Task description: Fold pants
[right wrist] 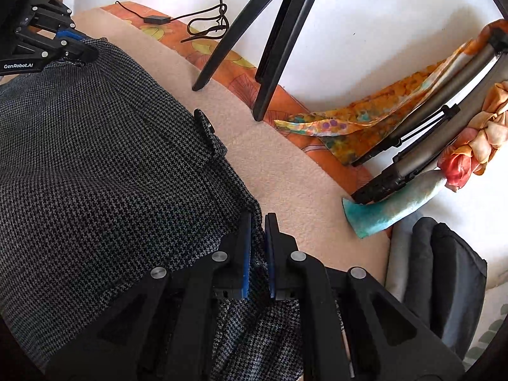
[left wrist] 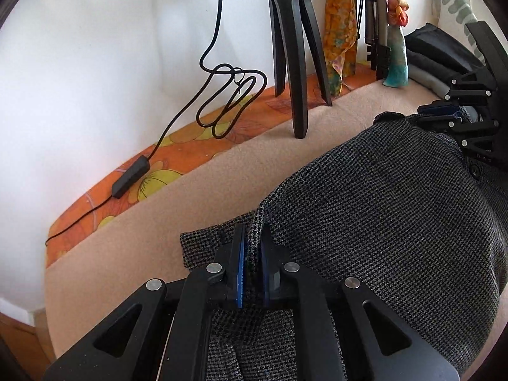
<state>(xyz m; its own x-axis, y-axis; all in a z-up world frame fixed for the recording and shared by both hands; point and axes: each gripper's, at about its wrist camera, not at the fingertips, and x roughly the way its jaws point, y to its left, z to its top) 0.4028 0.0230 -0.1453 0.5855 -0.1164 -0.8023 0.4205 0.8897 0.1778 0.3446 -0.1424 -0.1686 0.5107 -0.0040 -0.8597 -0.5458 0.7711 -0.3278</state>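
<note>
A: Position of pants point(left wrist: 381, 197)?

B: Spread over beige blanket point(left wrist: 222, 171), in front of black tripod point(left wrist: 295, 63). Dark houndstooth weave. Fabric raised in a broad hump between the two tools. One flat corner lying on blanket, on the side of the left tool toward the cable.

A: Left tool point(left wrist: 254, 254)?

B: Clamped on a ridge of pants fabric. Blue pads pressing the ridge from both sides; narrow gap filled entirely by cloth. Located near side of tripod, pointing steeply downward.

A: Right tool point(right wrist: 257, 247)?

B: Clamped likewise on pants edge, cloth pinched between blue pads. Visible also in left wrist view point(left wrist: 444, 117), at far end of the hump, to the right of tripod. Buttoned tab point(right wrist: 209, 136) on pants between right tool and tripod feet.

A: Surroundings relative to tripod?

B: Black cable point(left wrist: 228, 95) looped just left of tripod, with inline box point(left wrist: 130, 177) resting on orange flowered cover point(left wrist: 177, 152) along the white wall. Feet of tripod standing at the seam of orange cover and beige blanket. Patterned scarf point(right wrist: 349, 120) hanging just right of tripod. Further right: turquoise vase point(right wrist: 387, 209), leaning against wall. Beyond vase: stacked dark folded clothes point(right wrist: 444, 270).

A: Contact between tools?

B: None. Well apart, hump of pants between them.
</note>
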